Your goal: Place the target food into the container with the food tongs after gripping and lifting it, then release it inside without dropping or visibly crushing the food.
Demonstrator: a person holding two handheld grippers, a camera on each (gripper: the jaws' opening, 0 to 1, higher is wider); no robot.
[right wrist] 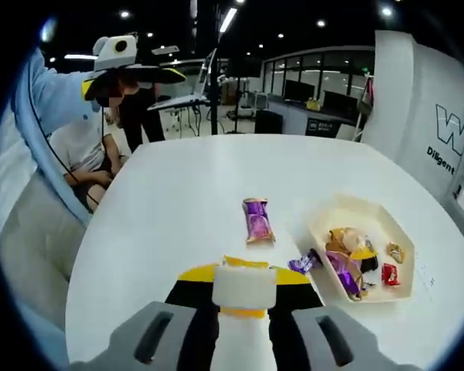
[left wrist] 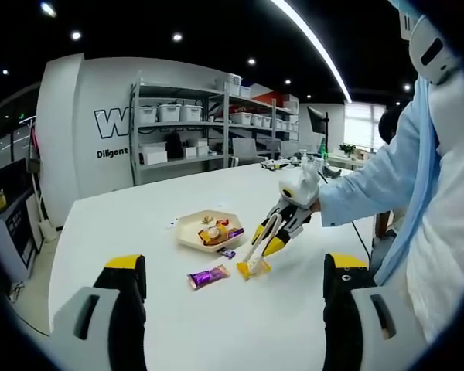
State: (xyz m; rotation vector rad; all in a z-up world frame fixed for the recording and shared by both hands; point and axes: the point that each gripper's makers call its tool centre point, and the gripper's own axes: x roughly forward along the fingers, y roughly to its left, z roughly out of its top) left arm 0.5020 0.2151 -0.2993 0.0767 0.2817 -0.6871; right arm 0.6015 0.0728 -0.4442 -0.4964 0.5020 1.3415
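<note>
Tongs (left wrist: 255, 259), clenched in the right gripper (left wrist: 282, 224), reach for the purple snack (left wrist: 209, 276); left fingers (left wrist: 124, 290) released; next, pinch gently.

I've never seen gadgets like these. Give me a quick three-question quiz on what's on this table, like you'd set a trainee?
1. True or false: the large purple-wrapped snack lies inside the cream tray.
2. The left gripper has its jaws: A) wide apart with nothing between them; B) shut on a snack; C) shut on a cup.
3. Fill the gap: the right gripper holds yellow-tipped food ____, with the tips down at the white table beside that snack.

Key: 1 false, it lies on the table outside the tray. 2 A. 3 tongs.
</note>
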